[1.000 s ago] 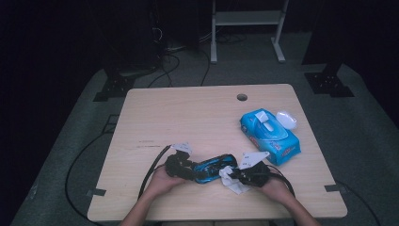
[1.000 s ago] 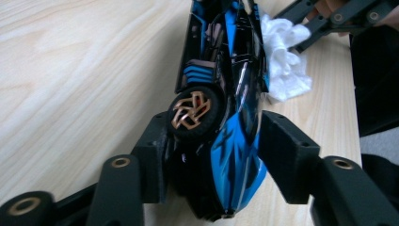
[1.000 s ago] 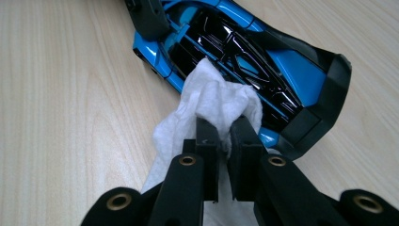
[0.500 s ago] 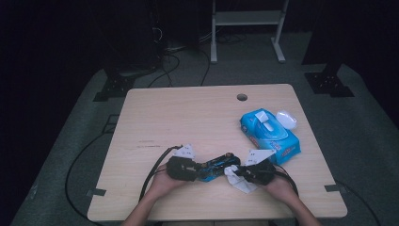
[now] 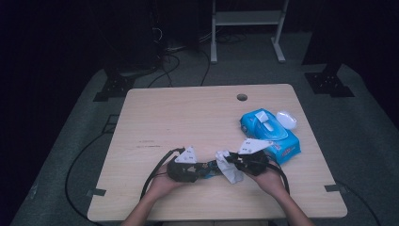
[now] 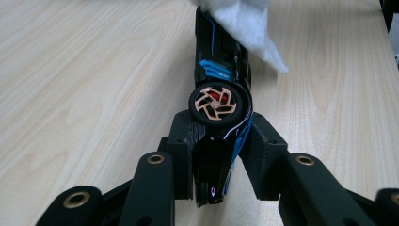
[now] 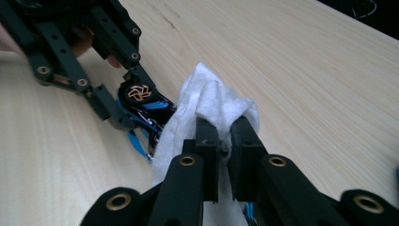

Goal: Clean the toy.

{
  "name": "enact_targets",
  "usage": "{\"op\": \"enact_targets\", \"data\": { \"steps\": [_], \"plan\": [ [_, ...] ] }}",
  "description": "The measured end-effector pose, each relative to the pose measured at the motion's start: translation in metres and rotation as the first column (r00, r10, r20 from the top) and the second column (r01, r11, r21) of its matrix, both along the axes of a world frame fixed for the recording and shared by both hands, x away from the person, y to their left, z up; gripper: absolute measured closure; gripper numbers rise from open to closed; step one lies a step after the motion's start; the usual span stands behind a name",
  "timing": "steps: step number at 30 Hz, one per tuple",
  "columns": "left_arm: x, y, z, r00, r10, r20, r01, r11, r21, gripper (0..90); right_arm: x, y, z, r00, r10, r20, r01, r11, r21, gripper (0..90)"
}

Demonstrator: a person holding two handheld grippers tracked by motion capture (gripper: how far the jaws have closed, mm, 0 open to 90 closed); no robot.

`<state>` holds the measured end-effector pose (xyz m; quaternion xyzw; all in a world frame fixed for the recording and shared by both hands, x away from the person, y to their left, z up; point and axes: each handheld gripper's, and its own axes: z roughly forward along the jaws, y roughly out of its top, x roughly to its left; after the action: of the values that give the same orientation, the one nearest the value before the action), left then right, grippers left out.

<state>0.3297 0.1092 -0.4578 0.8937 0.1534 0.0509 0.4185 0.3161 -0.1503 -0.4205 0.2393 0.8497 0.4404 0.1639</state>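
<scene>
Toy car (image 6: 220, 103), black w/ blue trim, lies on its side near table's (image 5: 188, 113) front edge, between both grippers. Left gripper (image 6: 219, 155) is clamped on its rear by the wheel; jaws have just been closing, then eased a bit. Right gripper (image 7: 225, 141) pinches a white wipe (image 7: 207, 101) vs. the car's other end. Blue wipe pack (image 5: 270, 134) sits to the right, near.

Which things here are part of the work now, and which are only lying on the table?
In use:
- toy car, clamped in the left tool
- white wipe, pinched in the right tool

Lying about:
- blue wipes pack
- small white object beside the pack
</scene>
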Motion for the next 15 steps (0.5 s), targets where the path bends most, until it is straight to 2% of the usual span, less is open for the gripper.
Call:
{"op": "enact_targets", "data": {
  "steps": [2,4,5,7,8,11,15],
  "plan": [
    [0.0022,0.0004,-0.0047,0.9994,-0.002,-0.035,0.002,0.9999,-0.014,58.9,0.0007,0.0052,-0.0046,0.9999,-0.002,-0.011,0.001,1.0,-0.027,83.1],
    [0.0028,0.0017,-0.0074,0.9995,0.005,-0.032,-0.005,0.9997,-0.024,59.1,0.0006,0.0033,-0.0063,0.9999,-0.003,-0.017,0.003,1.0,-0.002,83.1],
    [0.0032,0.0023,-0.0085,0.9992,0.006,-0.04,-0.008,0.999,-0.043,59.4,0.001,0.0019,-0.0068,0.9997,-0.002,-0.023,0.003,1.0,0.008,83.1],
    [0.0053,0.0026,-0.0088,0.9964,0.017,-0.083,-0.023,0.9971,-0.073,60.5,0.0005,0.0016,-0.0077,0.9998,-0.006,-0.018,0.007,1.0,0.012,83.1],
    [0.0047,0.0023,-0.0083,0.996,0.029,-0.085,-0.036,0.9961,-0.08,60.5,0.0004,0.0015,-0.0079,0.9999,-0.007,-0.014,0.008,1.0,0.012,83.1],
    [0.0007,0.0014,-0.0043,0.995,0.073,-0.069,-0.077,0.9954,-0.056,58.3,-0.0004,0.0013,-0.0085,0.9998,-0.013,-0.013,0.013,1.0,0.017,83.1],
    [0.0022,0.0035,-0.0044,0.9908,0.08,-0.109,-0.091,0.9913,-0.095,53.3,-0.0015,-0.0002,-0.0096,0.9997,-0.014,-0.019,0.014,0.999,0.033,83.1]
  ]
}}
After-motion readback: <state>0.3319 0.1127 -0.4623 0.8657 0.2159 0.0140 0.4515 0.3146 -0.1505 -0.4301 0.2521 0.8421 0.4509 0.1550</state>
